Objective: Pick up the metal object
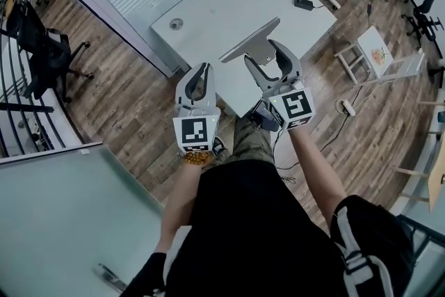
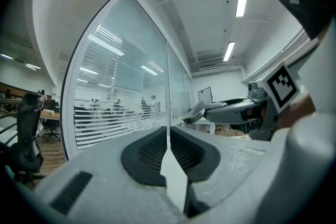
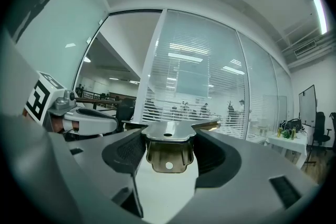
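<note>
The metal object (image 1: pixel 249 40) is a long flat grey bracket with a bent, drilled end (image 3: pixel 168 158). My right gripper (image 1: pixel 268 54) is shut on it and holds it up over the white table (image 1: pixel 208 7); in the right gripper view it sits clamped between the dark pads (image 3: pixel 125 152). In the head view, my left gripper (image 1: pixel 199 70) hangs beside it to the left, shut with nothing in it. In the left gripper view its jaws meet along one seam (image 2: pixel 169 140), and the right gripper (image 2: pixel 239 108) shows off to the right with the metal object (image 2: pixel 195 112).
The table carries a round grommet (image 1: pixel 176 23) and a black adapter (image 1: pixel 303 3). A black office chair (image 1: pixel 43 45) stands at left and a white stool (image 1: pixel 376 49) at right. A power strip (image 1: pixel 345 107) lies on the wood floor. A glass panel (image 1: pixel 62 219) is at lower left.
</note>
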`<act>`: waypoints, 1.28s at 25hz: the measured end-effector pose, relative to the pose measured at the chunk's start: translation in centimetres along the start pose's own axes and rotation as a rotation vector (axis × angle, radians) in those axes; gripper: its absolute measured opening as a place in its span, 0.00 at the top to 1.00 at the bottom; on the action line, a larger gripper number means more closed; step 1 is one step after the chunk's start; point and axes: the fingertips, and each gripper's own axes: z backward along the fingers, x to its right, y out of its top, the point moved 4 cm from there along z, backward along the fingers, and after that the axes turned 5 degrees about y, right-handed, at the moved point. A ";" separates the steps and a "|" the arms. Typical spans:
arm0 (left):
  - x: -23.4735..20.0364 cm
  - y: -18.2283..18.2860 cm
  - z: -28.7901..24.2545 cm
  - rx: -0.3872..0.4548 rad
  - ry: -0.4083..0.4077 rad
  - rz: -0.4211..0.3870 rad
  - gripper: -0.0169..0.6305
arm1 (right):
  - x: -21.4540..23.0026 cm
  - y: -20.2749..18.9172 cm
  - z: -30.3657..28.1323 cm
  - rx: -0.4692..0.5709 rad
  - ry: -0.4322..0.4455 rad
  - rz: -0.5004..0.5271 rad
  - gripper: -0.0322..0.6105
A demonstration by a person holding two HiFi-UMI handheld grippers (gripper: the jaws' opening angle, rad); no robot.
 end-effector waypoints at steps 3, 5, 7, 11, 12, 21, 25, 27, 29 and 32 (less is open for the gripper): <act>-0.2 0.2 -0.3 -0.001 0.002 0.000 0.92 | 0.4 0.0 -0.4 -0.007 0.001 -0.003 0.52; -0.3 0.2 -0.3 -0.002 0.003 -0.003 0.92 | 0.5 -0.1 -0.5 -0.011 -0.001 -0.006 0.52; -0.2 0.1 -0.2 -0.002 0.001 -0.006 0.92 | 0.6 -0.2 -0.4 -0.012 -0.006 -0.002 0.52; -0.2 0.1 0.0 0.001 -0.004 -0.009 0.92 | 0.6 -0.4 -0.3 -0.017 -0.009 0.009 0.52; -0.2 0.1 0.0 0.001 -0.004 -0.009 0.92 | 0.6 -0.3 -0.4 -0.017 -0.009 0.009 0.52; -0.2 0.2 0.1 0.002 -0.009 -0.010 0.92 | 0.3 -0.8 -0.4 -0.039 0.003 0.020 0.52; 0.0 0.2 0.0 -0.002 -0.009 -0.011 0.92 | 0.5 -0.8 -0.5 -0.046 0.002 0.021 0.52; 0.1 0.1 0.0 -0.005 -0.010 -0.012 0.92 | 0.6 -0.9 -0.4 -0.052 0.000 0.023 0.52; 0.2 0.0 0.1 -0.006 -0.010 -0.012 0.92 | 0.6 -0.9 -0.4 -0.053 -0.001 0.020 0.52; 0.1 -0.1 0.3 -0.007 -0.008 -0.012 0.92 | 0.6 -1.2 -0.3 -0.074 -0.005 0.018 0.52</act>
